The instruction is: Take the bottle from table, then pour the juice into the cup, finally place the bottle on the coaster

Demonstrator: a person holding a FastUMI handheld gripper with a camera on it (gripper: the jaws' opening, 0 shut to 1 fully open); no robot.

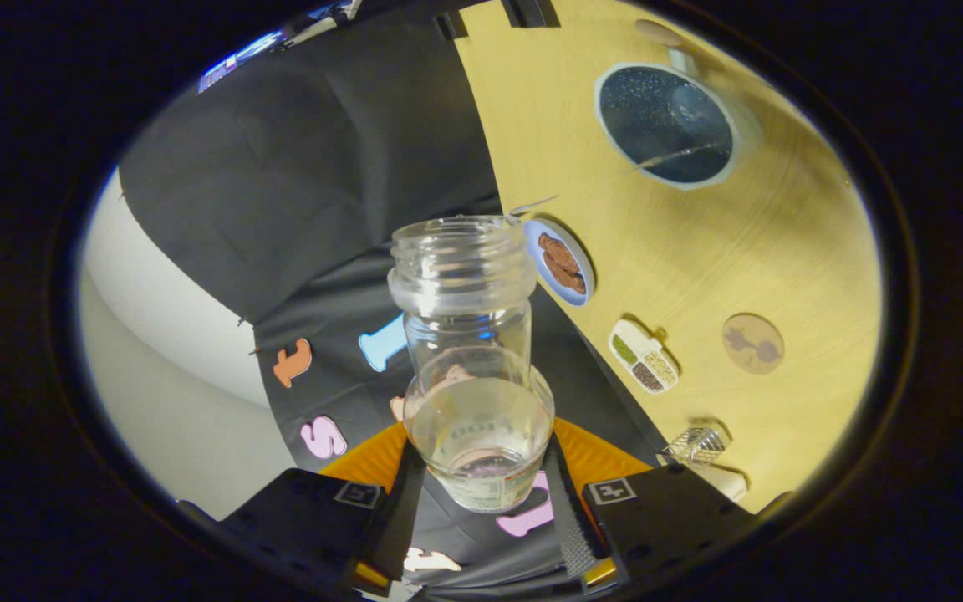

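Observation:
A clear plastic bottle (pixel 465 334) with no cap sits between my fingers, and my gripper (pixel 481 481) is shut on its lower part. Pale juice pools at the bottle's bottom end, nearest the camera. Its open mouth points away from me, toward the black wall. The view is rolled, so the yellow table (pixel 782 251) stands to the right of the bottle. A round brown coaster (pixel 753 343) lies on that table, well beyond my right finger. A small clear faceted object (pixel 695 444), perhaps the cup, stands close to my right finger.
A dark speckled pan (pixel 665 125) with a pale rim lies far off on the table. A blue plate of brown biscuits (pixel 561 262) sits just past the bottle's mouth. A white divided dish of seasonings (pixel 643 357) rests between the plate and the coaster.

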